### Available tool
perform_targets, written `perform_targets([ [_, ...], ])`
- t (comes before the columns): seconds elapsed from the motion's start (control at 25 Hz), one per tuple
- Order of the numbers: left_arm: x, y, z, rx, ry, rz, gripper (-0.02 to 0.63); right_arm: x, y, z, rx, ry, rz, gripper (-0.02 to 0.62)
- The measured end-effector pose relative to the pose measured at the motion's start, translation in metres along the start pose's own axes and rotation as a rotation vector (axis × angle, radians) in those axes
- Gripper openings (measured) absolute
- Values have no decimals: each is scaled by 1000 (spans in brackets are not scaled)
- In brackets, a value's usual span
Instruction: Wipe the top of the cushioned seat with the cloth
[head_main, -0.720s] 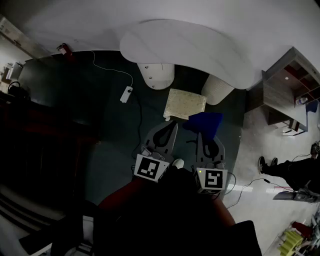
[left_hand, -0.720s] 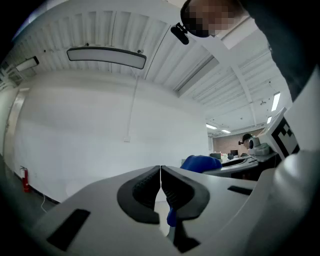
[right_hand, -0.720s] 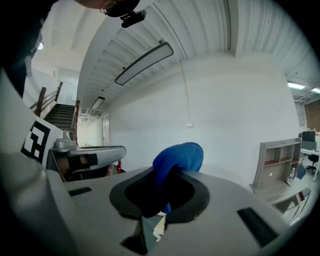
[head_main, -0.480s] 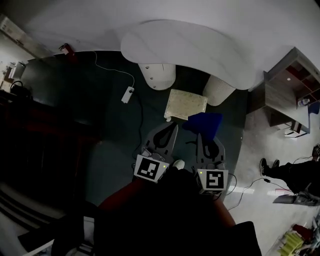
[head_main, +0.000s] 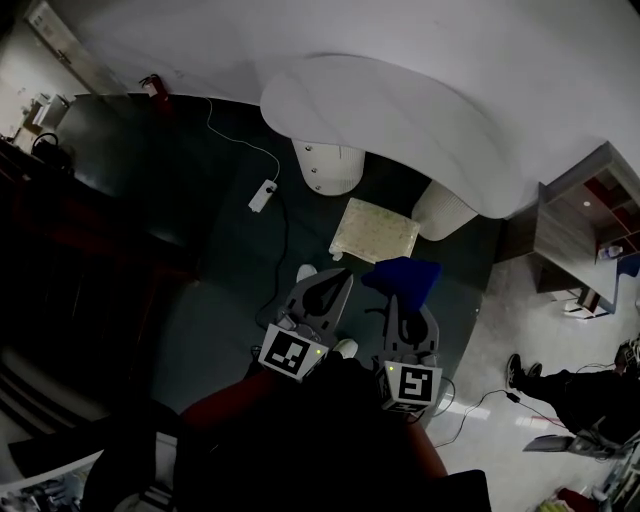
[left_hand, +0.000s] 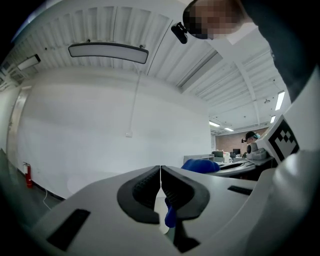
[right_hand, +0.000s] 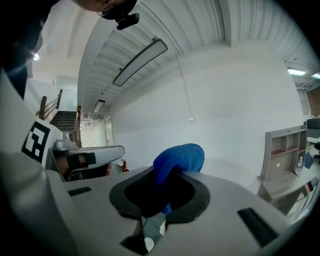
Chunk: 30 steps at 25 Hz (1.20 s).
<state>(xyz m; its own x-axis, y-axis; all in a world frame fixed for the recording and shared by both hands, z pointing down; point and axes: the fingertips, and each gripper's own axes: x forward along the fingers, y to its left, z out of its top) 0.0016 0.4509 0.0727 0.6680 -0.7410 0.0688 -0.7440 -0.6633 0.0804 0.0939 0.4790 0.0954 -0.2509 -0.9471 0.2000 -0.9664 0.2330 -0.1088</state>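
Right gripper (right_hand: 161, 176): jaws clamped on the blue cloth (right_hand: 178, 159), which bunches up out of the tips and folds over the front of them. Left gripper (left_hand: 160, 176): jaws together, pads meeting along a thin seam, nothing between them. Both grippers are held side by side, low and close to the person, tips pointing forward, the left gripper (head_main: 343, 276) a little ahead of the right gripper (head_main: 399, 303). In the head view the cloth (head_main: 404, 276) hangs at the near right corner of the cushioned seat (head_main: 374, 230); contact cannot be told. The seat is pale and square, on dark carpet (head_main: 225, 270), partly under a white curved table (head_main: 400, 110) on two round pedestals. A white power strip (head_main: 263, 195) lies left of the seat.
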Motion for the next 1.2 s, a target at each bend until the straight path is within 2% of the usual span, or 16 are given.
perform_targets([
  [0.2, 22, 30, -7, -38, -24, -18, 17, 32, -2, -5, 4, 24, -12, 72],
  [0.4, 63, 74, -14, -80, 8, -37, 17, 83, -1, 8, -5, 47, -46, 72],
  [0.56, 95, 113, -34, -140, 57, -104, 17, 132, -2, 8, 5, 79, -48, 72],
  [0.68, 116, 146, -35, -139, 81, -129, 17, 166, -5, 15, -1, 84, -72, 72],
  [0.84, 142, 188, -18, -117, 59, -143, 17, 203, -16, 20, -6, 99, -137, 72],
  [0.96, 160, 222, -14, -98, 57, -136, 17, 233, -19, 22, 43, 128, -173, 72],
  [1.2, 166, 287, -30, -134, 95, -123, 17, 286, 0, 14, 78, 180, -173, 72],
])
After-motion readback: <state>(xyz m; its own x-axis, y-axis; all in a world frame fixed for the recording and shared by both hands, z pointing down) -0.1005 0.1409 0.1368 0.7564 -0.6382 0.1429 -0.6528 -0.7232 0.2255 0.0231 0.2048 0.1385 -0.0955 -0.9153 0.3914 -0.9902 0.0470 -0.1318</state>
